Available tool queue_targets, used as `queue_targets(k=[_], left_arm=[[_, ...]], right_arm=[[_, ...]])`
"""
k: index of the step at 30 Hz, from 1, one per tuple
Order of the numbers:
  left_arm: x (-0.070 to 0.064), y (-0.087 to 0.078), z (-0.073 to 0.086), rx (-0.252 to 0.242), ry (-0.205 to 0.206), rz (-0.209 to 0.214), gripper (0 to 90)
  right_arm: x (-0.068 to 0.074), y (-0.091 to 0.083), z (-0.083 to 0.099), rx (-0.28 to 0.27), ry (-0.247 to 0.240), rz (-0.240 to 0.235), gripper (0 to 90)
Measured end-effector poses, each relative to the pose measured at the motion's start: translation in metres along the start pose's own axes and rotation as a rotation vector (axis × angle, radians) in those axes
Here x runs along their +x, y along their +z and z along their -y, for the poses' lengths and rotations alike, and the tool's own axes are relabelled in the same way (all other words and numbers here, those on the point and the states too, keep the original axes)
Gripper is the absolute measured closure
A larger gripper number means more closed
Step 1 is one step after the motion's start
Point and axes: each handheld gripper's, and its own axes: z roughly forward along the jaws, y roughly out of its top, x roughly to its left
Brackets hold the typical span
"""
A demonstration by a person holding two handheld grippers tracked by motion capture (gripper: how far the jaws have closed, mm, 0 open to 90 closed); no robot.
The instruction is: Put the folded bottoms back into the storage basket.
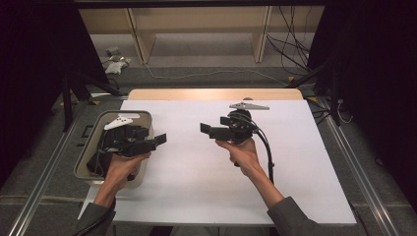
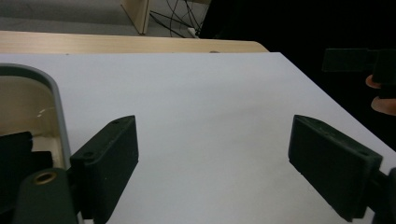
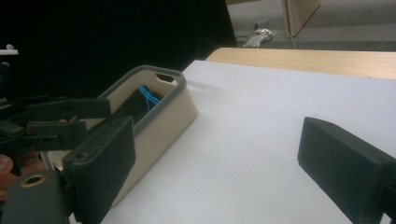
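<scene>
A beige bin with a grey rim stands at the left edge of the white table top. My left gripper hangs over the bin's right side and points right; in its own view the left gripper is open, with bare table between the jaws. Near the table's middle, my right gripper points left toward the bin. Its own view shows the right gripper open and holding nothing. Inside the bin lies a dark item with blue lines.
A wooden strip runs along the table's far edge. Beyond it are wooden shelf legs and loose cables on the floor. Metal rails flank the table. Dark curtains close off both sides.
</scene>
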Motion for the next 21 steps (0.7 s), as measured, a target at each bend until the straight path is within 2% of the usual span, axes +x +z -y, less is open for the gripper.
queue_targets(k=[4, 7, 9, 13, 21], left_arm=[[-0.007, 0.003, 0.006, -0.006, 0.004, 0.015, 15.6], [-0.014, 0.004, 0.010, 0.003, 0.036, 0.010, 15.6], [-0.018, 0.005, 0.012, -0.002, 0.038, 0.017, 15.6], [-0.024, 0.003, 0.014, -0.027, 0.056, 0.033, 15.6], [-0.032, 0.002, 0.023, -0.044, 0.078, 0.047, 15.5]], right_arm=[[-0.003, -0.009, 0.006, -0.010, -0.016, 0.006, 12.1], [-0.005, -0.015, 0.010, -0.023, -0.021, -0.001, 12.0], [-0.005, -0.018, 0.013, -0.026, -0.026, -0.004, 12.0], [-0.004, -0.026, 0.019, -0.027, -0.067, 0.012, 11.9], [-0.007, -0.041, 0.030, -0.052, -0.073, 0.009, 11.8]])
